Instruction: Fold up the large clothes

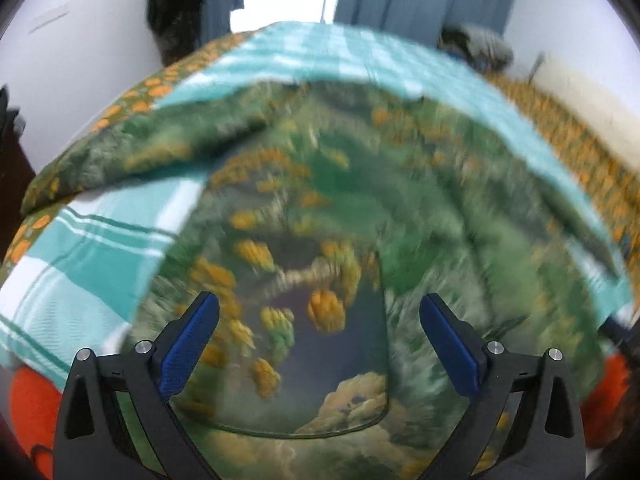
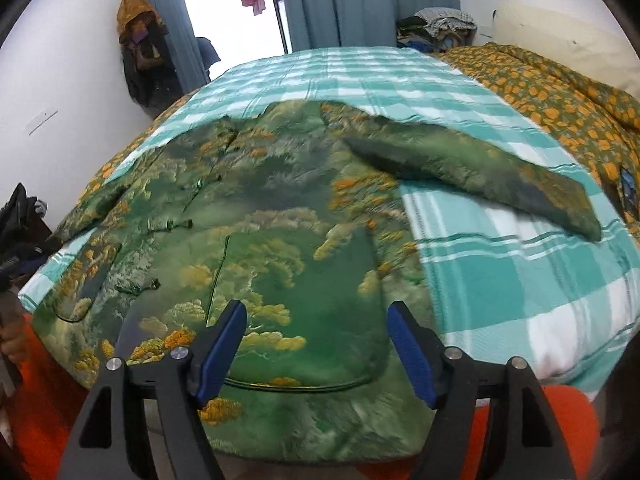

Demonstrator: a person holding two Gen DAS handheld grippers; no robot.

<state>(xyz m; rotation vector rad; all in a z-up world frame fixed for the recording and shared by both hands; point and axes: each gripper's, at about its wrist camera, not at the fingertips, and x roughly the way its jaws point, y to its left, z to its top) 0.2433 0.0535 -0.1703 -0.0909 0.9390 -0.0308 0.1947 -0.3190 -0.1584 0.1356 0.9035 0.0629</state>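
Green jacket (image 2: 256,248) w/ a cloud and orange-blossom print lies spread flat, front up, on a teal-and-white checked bedsheet (image 2: 500,280); its near hem hangs over the near bed edge. Frog-style button loops run down the left-of-centre front in the right wrist view, and a curved patch pocket (image 2: 312,320) sits on the near panel directly ahead of the right gripper (image 2: 316,344). One sleeve (image 2: 480,168) stretches out to the right across the sheet, lying flat, cuff end toward the right bed edge. Right gripper's jaws stand apart, blue pads clear of the cloth, nothing pinched btwn them; it hovers over the pocket near the hem. Left gripper (image 1: 320,340) is likewise released, jaws spread wide, no fabric clamped; the jacket's other pocket (image 1: 320,360) shows btwn its fingers. Left wrist view is heavily motion-blurred, so fabric detail there is hard to read; the other sleeve (image 1: 132,160) runs off to the left over the sheet. Under the checked sheet a green cover w/ orange flowers (image 2: 560,92) shows along the bed's right side. Beyond the bed: blue-grey curtains (image 2: 360,0), a bright doorway, dark clothes hanging on the white wall (image 2: 140,60), and a pile of folded clothes (image 2: 440,28) at the far right corner. Orange cloth (image 2: 560,420) is visible low in both views, below the bed edge.
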